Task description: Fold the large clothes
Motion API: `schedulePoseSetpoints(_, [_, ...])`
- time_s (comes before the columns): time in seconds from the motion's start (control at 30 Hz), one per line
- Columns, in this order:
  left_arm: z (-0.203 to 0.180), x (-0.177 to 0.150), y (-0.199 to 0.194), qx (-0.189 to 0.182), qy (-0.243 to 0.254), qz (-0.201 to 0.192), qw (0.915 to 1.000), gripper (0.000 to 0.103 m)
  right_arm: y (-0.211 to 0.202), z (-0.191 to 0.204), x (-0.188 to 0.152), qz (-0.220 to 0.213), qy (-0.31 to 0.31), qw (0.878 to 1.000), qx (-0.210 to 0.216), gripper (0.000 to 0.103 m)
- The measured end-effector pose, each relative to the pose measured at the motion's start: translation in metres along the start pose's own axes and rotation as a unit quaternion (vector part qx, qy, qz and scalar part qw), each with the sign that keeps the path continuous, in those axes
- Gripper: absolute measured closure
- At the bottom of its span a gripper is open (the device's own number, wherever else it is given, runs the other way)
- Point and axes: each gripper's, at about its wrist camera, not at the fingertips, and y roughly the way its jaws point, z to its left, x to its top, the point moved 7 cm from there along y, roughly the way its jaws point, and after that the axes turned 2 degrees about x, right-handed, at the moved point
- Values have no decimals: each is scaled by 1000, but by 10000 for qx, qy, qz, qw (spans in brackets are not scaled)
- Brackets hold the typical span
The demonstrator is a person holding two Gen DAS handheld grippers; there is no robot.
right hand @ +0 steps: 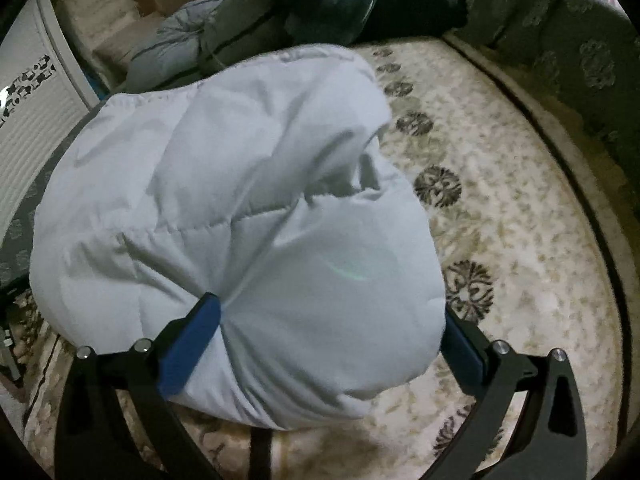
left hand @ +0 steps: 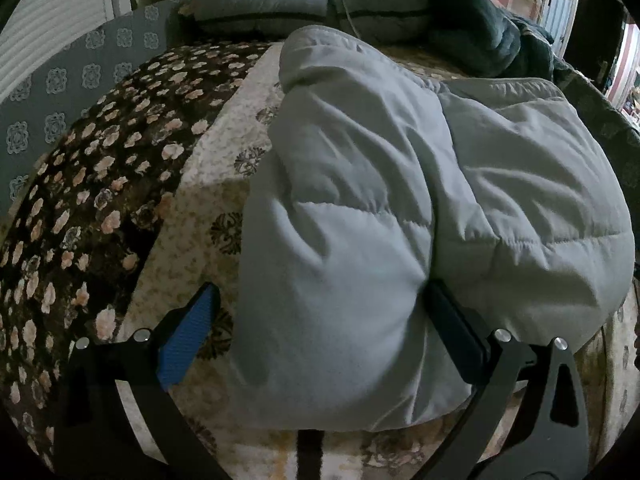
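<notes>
A pale grey puffy jacket (left hand: pixel 360 208) lies bunched and folded over on the bed. My left gripper (left hand: pixel 322 287) is open, its fingers wide apart around the jacket's near left lobe. The blue left pad (left hand: pixel 188 340) stands clear of the cloth, while the dark right finger (left hand: pixel 456 332) sits in the crease between two lobes. In the right wrist view the same jacket (right hand: pixel 240 200) fills the left half. My right gripper (right hand: pixel 330 307) is also open and wide around the near bulge. Its left pad (right hand: pixel 192 344) dents the cloth; its right pad (right hand: pixel 460 348) touches the edge.
A cream bedcover with dark medallions (right hand: pixel 500 200) lies under the jacket. A brown flowered blanket (left hand: pixel 92 200) covers the left side. Grey pillows (left hand: pixel 280 0) and a dark teal blanket (left hand: pixel 488 36) are piled at the bed's far end. A grey patterned bed edge (right hand: pixel 580 60) rises at right.
</notes>
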Motion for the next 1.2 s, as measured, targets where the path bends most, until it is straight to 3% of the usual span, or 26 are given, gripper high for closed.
schedulePoseSetpoints(0.17, [3, -3, -1, -49, 19, 52, 10000, 3, 27, -4, -4, 412, 662, 9951, 609, 1])
schedulePoseSetpoints(0.27, [6, -8, 1, -216, -26, 74, 9997, 3, 24, 6, -3, 296, 531, 9965, 568, 5])
schedulePoseSetpoints(0.37, [8, -11, 7, -498, -216, 167, 9984, 3, 19, 16, -4, 328, 550, 9941, 880, 34])
schedulePoseSetpoints(0.4, [9, -13, 11, -670, -319, 237, 9970, 3, 19, 19, -4, 330, 419, 9955, 785, 36])
schedulePoseSetpoints(0.63, [7, -23, 37, -1781, -711, 677, 9791, 3, 18, 30, -5, 366, 359, 9966, 645, 36])
schedulePoseSetpoints(0.73, [-6, -17, 52, -1933, -678, 828, 9753, 3, 18, 18, -8, 334, 619, 9947, 752, 29])
schedulePoseSetpoints(0.83, [-18, -10, 58, -1883, -743, 1060, 9735, 3, 25, 10, -13, 396, 1187, 9849, 1192, 27])
schedulePoseSetpoints(0.87, [-24, -4, 59, -1824, -698, 1095, 9746, 9, 25, 9, -14, 403, 1337, 9814, 1318, 28])
schedulePoseSetpoints(0.9, [-31, -1, 56, -1765, -578, 1105, 9764, 14, 22, 12, -13, 335, 1355, 9807, 1368, 39])
schedulePoseSetpoints(0.97, [-34, 3, 50, -1684, -461, 1113, 9783, 35, 15, 18, -10, 218, 1305, 9839, 1198, 50])
schedulePoseSetpoints(1.03, [-37, 9, 44, -1572, -522, 1137, 9796, 49, 5, 28, -5, 122, 1183, 9881, 971, 66])
schedulePoseSetpoints(1.07, [-39, 12, 41, -1480, -635, 1171, 9800, 54, -2, 34, -2, 80, 1047, 9910, 825, 68])
schedulePoseSetpoints(1.13, [-46, 17, 34, -1111, -624, 1175, 9849, 63, -23, 51, 7, -80, 686, 9961, 551, 75])
schedulePoseSetpoints(1.2, [-63, 22, 20, -563, -407, 1143, 9910, 68, -59, 72, 20, -399, 317, 9966, 644, 77])
